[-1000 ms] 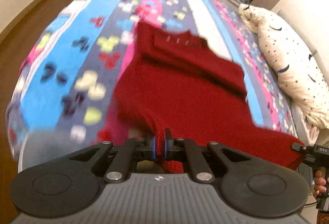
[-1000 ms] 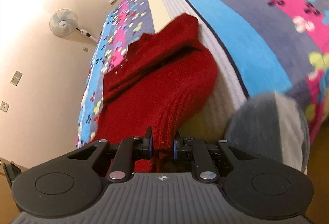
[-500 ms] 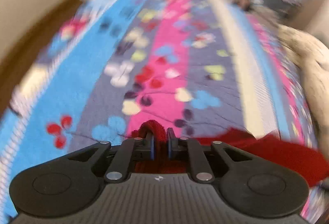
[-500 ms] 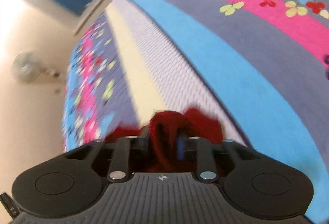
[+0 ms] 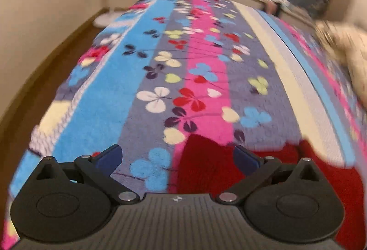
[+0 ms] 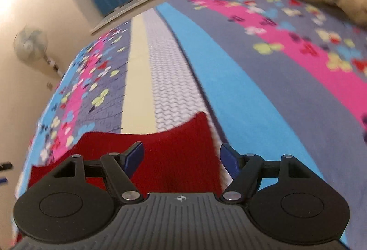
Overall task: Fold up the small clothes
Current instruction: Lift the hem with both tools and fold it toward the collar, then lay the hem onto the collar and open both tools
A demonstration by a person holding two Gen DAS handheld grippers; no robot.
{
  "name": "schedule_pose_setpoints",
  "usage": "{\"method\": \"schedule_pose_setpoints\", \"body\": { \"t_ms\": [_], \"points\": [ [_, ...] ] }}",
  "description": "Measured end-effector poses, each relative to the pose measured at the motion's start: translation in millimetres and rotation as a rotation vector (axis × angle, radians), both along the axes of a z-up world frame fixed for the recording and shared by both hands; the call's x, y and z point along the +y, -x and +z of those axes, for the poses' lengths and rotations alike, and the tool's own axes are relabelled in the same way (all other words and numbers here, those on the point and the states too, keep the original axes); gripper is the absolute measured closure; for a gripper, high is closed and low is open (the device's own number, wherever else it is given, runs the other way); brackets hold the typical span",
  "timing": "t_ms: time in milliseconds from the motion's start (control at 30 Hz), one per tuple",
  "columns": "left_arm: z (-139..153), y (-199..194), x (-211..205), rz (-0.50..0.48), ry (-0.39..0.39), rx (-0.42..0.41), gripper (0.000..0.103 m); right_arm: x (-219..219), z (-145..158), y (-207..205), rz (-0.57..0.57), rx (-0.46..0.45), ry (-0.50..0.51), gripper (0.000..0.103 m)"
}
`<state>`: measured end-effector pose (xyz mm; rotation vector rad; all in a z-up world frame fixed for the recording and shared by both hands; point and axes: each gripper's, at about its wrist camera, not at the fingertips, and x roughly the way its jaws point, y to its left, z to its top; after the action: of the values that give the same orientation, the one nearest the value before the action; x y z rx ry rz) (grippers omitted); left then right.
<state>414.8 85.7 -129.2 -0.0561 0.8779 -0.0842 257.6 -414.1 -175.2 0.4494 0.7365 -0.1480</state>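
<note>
A dark red knitted garment (image 5: 206, 162) lies flat on the striped, flower-patterned bedspread (image 5: 183, 66), its near edge under both grippers. My left gripper (image 5: 176, 156) hangs over the garment's left corner, its jaws opening wide, and its pads do not touch the knit. In the right wrist view the same red garment (image 6: 174, 149) spreads across the lower middle, with a corner pointing up at the right. Above that corner my right gripper (image 6: 181, 156) has its jaws opening; the cloth lies below them and is not pinched.
A cream pillow (image 5: 348, 55) with dark marks lies at the right side of the bed. A standing fan (image 6: 29, 45) is by the wall, and brown floor (image 5: 45, 52) runs along the bed's left edge. Clutter and blue curtains fill the far end of the room.
Both grippers were shut on the lifted red garment; they swept forward across the bed, laid the garment down and opened, letting it go.
</note>
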Motion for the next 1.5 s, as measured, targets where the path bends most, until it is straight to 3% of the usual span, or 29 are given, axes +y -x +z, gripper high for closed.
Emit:
{"method": "schedule_pose_setpoints", "body": {
  "t_ms": [133, 233, 267, 333, 367, 400, 433, 467, 567, 667, 733, 833, 867, 933, 967, 1000, 1100, 1167, 1267, 1367, 1500],
  "points": [
    [-12.9, 16.3, -36.1, -0.196, -0.128, -0.015, 0.000, 22.3, -9.0, -28.2, 0.077, 0.036, 0.109, 0.029],
    [-40.3, 5.9, -56.8, -0.258, -0.182, 0.021, 0.001, 33.6, -20.0, -38.2, 0.086, 0.069, 0.144, 0.029],
    [-50.3, -0.9, -59.5, -0.250, -0.187, 0.039, 0.008, 36.8, -23.2, -40.0, 0.086, 0.071, 0.165, 0.029],
    [-69.1, -17.3, -58.8, -0.210, -0.163, 0.100, 0.046, 43.4, -27.9, -43.1, 0.106, 0.074, 0.211, 0.029],
    [-75.4, -25.1, -54.6, -0.179, -0.126, 0.128, 0.078, 45.9, -29.8, -44.2, 0.114, 0.082, 0.228, 0.044],
    [-76.3, -29.9, -49.4, -0.155, -0.071, 0.140, 0.089, 47.2, -31.3, -44.6, 0.116, 0.090, 0.242, 0.067],
    [-72.3, -30.9, -45.9, -0.129, -0.044, 0.136, 0.089, 46.8, -30.9, -43.8, 0.118, 0.086, 0.240, 0.077],
    [-64.3, -26.7, -43.2, -0.122, -0.028, 0.106, 0.090, 45.1, -28.4, -42.1, 0.110, 0.074, 0.238, 0.096],
    [-26.1, -7.3, -31.8, -0.128, 0.009, 0.001, 0.090, 33.4, -11.5, -27.3, 0.062, 0.013, 0.209, 0.097],
    [-2.7, -5.3, -5.4, -0.078, 0.035, -0.052, 0.090, 14.3, 4.4, -0.7, -0.025, -0.050, 0.168, 0.097],
    [-20.8, -25.1, 5.1, -0.037, 0.034, 0.033, 0.090, 2.8, -6.0, 0.3, -0.046, -0.022, 0.110, 0.097],
    [-61.5, -41.5, -5.9, -0.008, -0.062, 0.139, 0.088, 2.5, -34.5, -16.4, -0.032, 0.043, 0.073, 0.095],
    [-69.9, -41.7, -9.2, 0.011, -0.073, 0.148, 0.081, 3.9, -37.7, -20.5, -0.041, 0.055, 0.071, 0.091],
    [-71.7, -35.7, -7.6, 0.046, -0.082, 0.118, 0.053, 5.2, -35.0, -21.2, -0.061, 0.051, 0.061, 0.083],
    [-69.1, -31.8, -6.8, 0.060, -0.102, 0.110, 0.019, 4.1, -30.9, -17.6, -0.070, 0.048, 0.058, 0.075],
    [-64.8, -25.9, -4.4, 0.077, -0.116, 0.103, 0.000, 3.6, -26.0, -12.2, -0.078, 0.042, 0.055, 0.066],
    [-48.2, 6.3, 8.6, 0.061, -0.036, 0.057, 0.000, 1.7, -9.9, 22.9, -0.092, -0.014, 0.057, 0.047],
    [-46.5, 30.0, 14.5, 0.027, 0.035, 0.081, 0.000, -0.3, -7.3, 48.9, -0.072, -0.039, 0.024, 0.046],
    [-55.7, 62.4, 13.6, -0.006, 0.054, 0.101, 0.000, 1.3, -10.6, 68.6, -0.049, -0.057, 0.007, 0.046],
    [-67.7, 73.9, 9.1, -0.009, 0.042, 0.141, 0.000, 1.7, -13.7, 56.7, -0.045, -0.062, 0.041, 0.046],
    [-74.8, 79.4, 14.0, 0.046, 0.103, 0.189, 0.000, -12.3, -29.0, 27.1, -0.107, 0.008, -0.010, 0.049]
  ]
}}
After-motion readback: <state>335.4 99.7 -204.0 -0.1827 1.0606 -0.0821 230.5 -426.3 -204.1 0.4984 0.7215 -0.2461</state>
